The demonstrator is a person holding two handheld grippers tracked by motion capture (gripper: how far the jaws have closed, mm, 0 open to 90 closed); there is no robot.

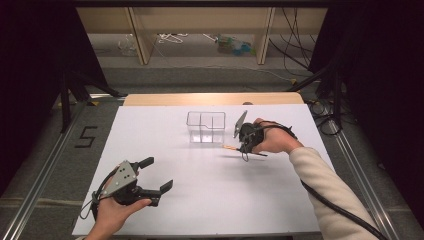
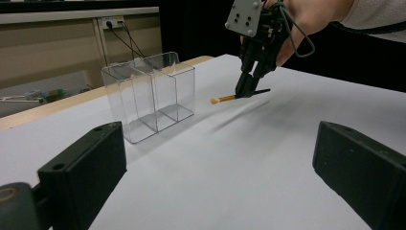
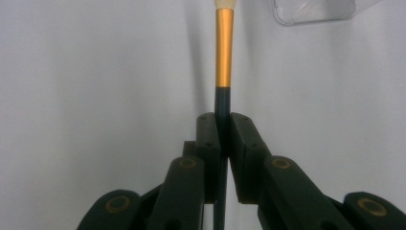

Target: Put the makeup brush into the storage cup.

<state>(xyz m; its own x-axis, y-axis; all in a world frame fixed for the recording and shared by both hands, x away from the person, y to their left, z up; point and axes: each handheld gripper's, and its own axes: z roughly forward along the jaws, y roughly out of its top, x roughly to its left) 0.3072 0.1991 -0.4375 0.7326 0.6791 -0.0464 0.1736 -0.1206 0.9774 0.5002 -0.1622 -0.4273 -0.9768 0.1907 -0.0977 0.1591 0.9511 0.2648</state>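
right claw (image 3: pixel 219 125) clenches a brush (image 3: pixel 223 48) on its dark handle — light, stiff, thin, likely to pivot; left claw (image 1: pixel 159 174) hangs released.

Dim room, white table (image 1: pixel 210 200) brightly lit from above — soft shadows, slightly grainy, dark edges.

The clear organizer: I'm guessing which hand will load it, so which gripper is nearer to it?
Right. The right gripper holds a brush just beside the organizer; the left gripper sits open, far back near the table's front edge.
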